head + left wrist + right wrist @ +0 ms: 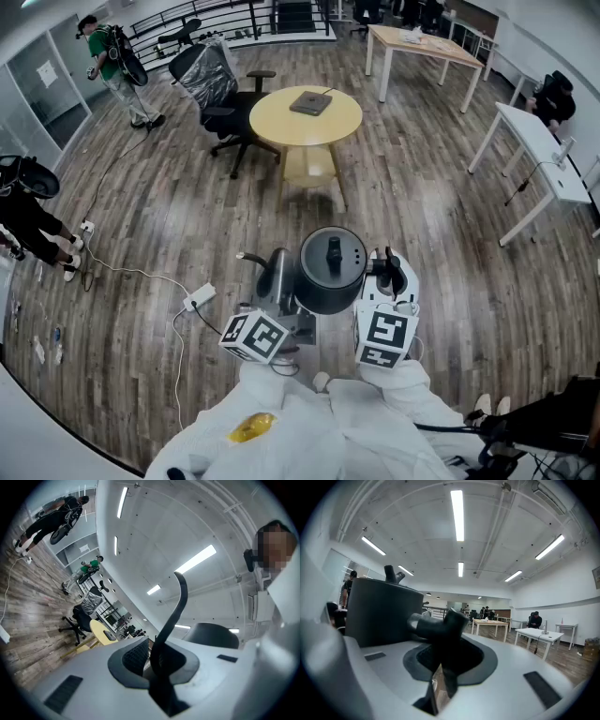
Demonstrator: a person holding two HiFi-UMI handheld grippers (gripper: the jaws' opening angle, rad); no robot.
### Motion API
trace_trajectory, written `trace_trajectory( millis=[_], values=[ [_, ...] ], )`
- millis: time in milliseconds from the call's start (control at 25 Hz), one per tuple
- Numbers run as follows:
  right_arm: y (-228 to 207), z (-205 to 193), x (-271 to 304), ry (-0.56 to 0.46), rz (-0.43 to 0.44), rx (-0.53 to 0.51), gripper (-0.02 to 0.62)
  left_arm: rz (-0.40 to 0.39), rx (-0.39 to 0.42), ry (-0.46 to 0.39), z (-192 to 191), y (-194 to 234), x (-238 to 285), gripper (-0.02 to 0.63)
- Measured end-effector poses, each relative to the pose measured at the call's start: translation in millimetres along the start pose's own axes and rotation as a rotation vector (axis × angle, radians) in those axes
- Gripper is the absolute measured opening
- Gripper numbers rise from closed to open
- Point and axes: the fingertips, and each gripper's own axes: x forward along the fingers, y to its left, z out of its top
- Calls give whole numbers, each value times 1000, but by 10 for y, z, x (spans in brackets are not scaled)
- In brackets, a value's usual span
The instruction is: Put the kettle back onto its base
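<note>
The right tool (442, 670) is clamped on the black handle (440, 623) of the kettle (331, 272), which hangs in mid-air before the person, above the floor (187, 216). The left tool (157, 670) pinches a thin dark curved strip (176, 606), perhaps the base's edge or cord; I cannot tell which. The kettle looks rigid, smooth-walled and likely weighty if filled, so the handle seems the safest hold.

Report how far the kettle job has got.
Done: the kettle is off any support, its handle in the right gripper's shut jaws. In hand: it hangs above the floor; the left gripper is shut on a thin black strip. Left: seating it; no base is clearly visible.
</note>
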Motion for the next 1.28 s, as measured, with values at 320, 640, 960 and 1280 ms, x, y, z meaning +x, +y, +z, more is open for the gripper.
trace_trajectory(
  millis=[320, 640, 960, 1280],
  values=[
    [-85, -2, 41, 2, -9, 12, 71, -2, 7, 15, -27, -42, 96, 43],
    [-123, -60, 196, 5, -19, 21, 72, -2, 7, 28, -81, 31, 230, 43],
    [-159, -65, 532, 9, -26, 13, 72, -9, 3, 31, -88, 185, 549, 43],
    [-56, -7, 1097, 12, -24, 3, 71, -5, -14, 33, 12, 516, 1002, 43]
  ],
)
